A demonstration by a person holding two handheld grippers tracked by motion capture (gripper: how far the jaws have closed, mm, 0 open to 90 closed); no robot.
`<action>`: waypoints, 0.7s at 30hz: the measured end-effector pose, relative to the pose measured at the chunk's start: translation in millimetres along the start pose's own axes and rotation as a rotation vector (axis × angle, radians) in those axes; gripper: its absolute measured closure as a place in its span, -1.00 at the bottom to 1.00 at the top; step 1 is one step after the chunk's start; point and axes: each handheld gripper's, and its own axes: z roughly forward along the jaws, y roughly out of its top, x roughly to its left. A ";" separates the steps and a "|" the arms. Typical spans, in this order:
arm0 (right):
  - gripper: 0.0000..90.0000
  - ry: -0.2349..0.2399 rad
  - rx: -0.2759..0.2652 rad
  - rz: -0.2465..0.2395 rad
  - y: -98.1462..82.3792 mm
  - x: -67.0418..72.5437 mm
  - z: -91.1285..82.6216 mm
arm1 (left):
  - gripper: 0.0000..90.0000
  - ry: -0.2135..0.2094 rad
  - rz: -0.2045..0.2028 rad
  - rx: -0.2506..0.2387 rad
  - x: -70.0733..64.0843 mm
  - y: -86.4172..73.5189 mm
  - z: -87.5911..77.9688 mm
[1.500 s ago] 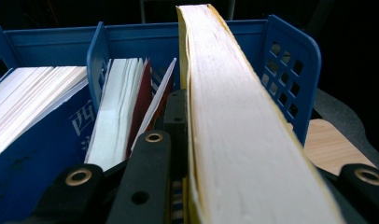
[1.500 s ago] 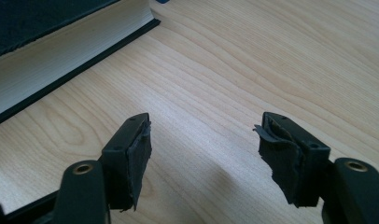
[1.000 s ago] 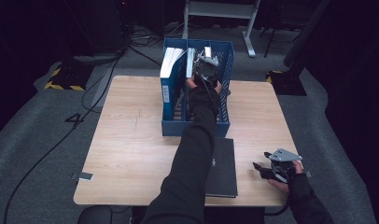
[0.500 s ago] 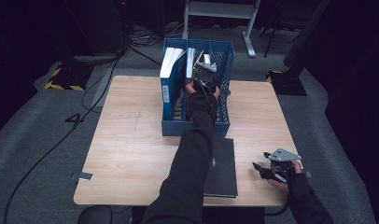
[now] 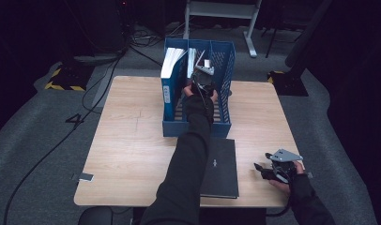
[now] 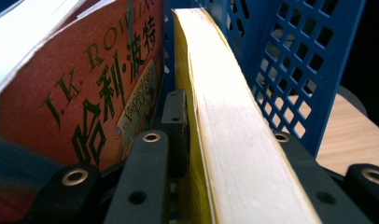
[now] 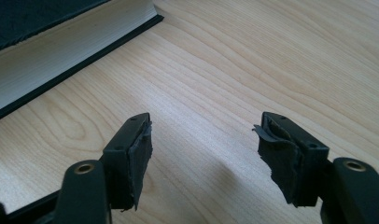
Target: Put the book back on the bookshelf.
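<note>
Books stand in the blue rack (image 5: 224, 70), and the left tongs (image 5: 201, 79) reach down into it from above. In the left gripper view a yellow-edged book (image 6: 234, 140) sits upright between the two black jaws, its page edge facing the camera, and both jaws appear to lie against its covers, so the tongs seem clamped on it. Just beyond the left jaw leans an orange book (image 6: 89, 98), close against it. On the far side of the right jaw is the rack's lattice wall (image 6: 299, 60).

Risks, as I judge them:
- The space is tight. The left jaw is wedged between the two books, so pulling out or shifting could drag the orange book along or tip it further.
- The grip is near one edge of the block of pages. If the yellow-edged book is lifted or tilted, it could swing or slide out between the pads.
- A sideways move could knock the right jaw into the lattice wall and shove the rack across the table (image 5: 132, 140).

The right tongs (image 7: 204, 149) hover low over the bare tabletop with jaws wide apart and nothing between them; a black book (image 7: 61, 51) lies flat ahead and to their left. A careless sweep could nudge it toward the table's edge.
</note>
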 end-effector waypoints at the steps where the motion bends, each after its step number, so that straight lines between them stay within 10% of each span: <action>1: -0.21 -0.001 -0.001 0.002 0.0 -0.2 -0.1 | 0.59 -0.012 0.014 0.004 1.6 -1.3 -1.3; 21: -0.21 0.003 0.009 0.005 -0.2 0.4 1.5 | 0.28 -0.134 0.084 0.046 8.9 -10.8 -14.8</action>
